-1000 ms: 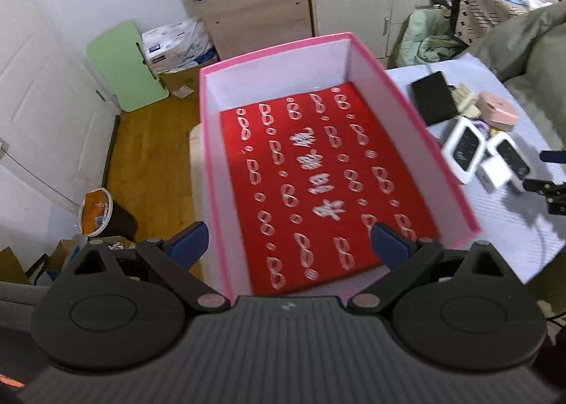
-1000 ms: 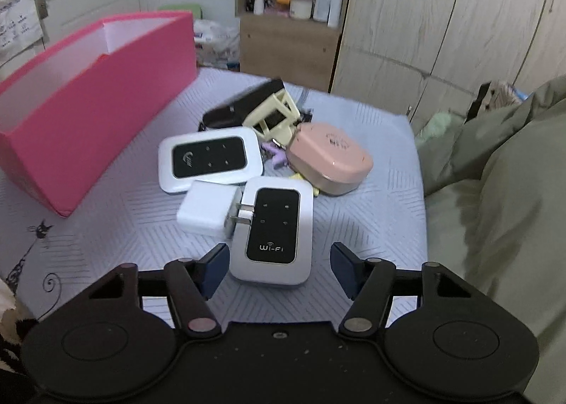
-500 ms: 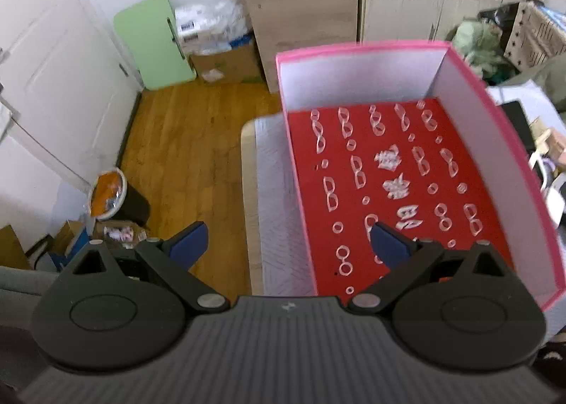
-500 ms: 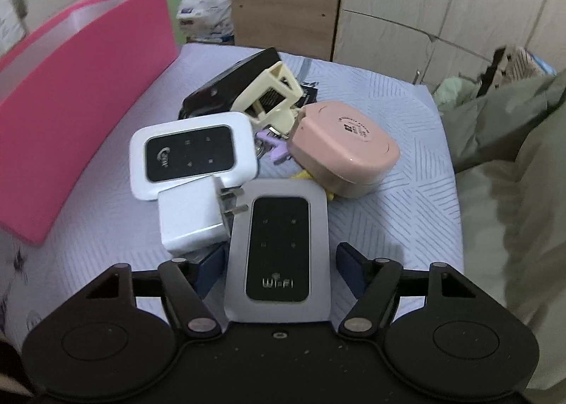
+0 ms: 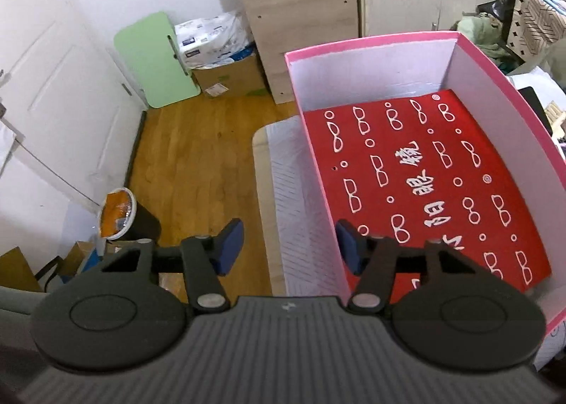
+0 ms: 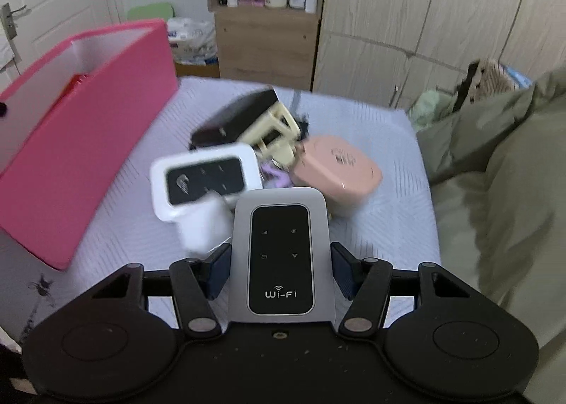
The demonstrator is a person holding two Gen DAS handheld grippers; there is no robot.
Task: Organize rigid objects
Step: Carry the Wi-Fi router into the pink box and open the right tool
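Blurred pile [image 6: 261, 153] behind; right claw [image 6: 281, 268] pinches Wi-Fi router [image 6: 282, 255]; left claw [image 5: 289, 245] spread.

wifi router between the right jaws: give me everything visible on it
The Wi-Fi router is a flat, rounded-corner slab with a light grey, plastic-looking shell and a glossy black front panel bearing four small icons and a white "Wi-Fi" logo. It lies face up, lengthwise between the right gripper jaws, which flank its long sides closely; firm contact is not clear. Its far left edge overlaps the blurred white charger. Underside hidden.
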